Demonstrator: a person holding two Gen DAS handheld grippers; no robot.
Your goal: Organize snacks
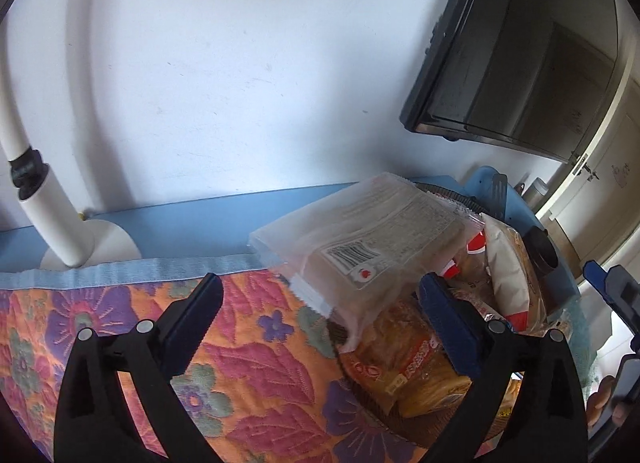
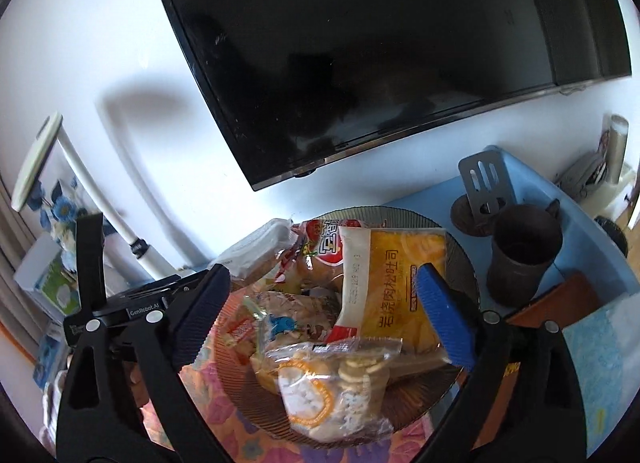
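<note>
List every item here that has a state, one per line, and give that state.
left gripper: open, empty
right gripper: open, empty
dark plate: piled with snack packets
yellow toast packet: sealed, on the pile
clear cracker bag: sealed, at the front rim
television: screen dark
dark mug: upright

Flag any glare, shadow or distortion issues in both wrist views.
Left wrist: strong fisheye bend on the lamp pole, dark vignette corners, snack packs sharp. Right wrist: TV screen edges bowed, soft lamp shadow on the wall, mild glare on the cracker bag.
</note>
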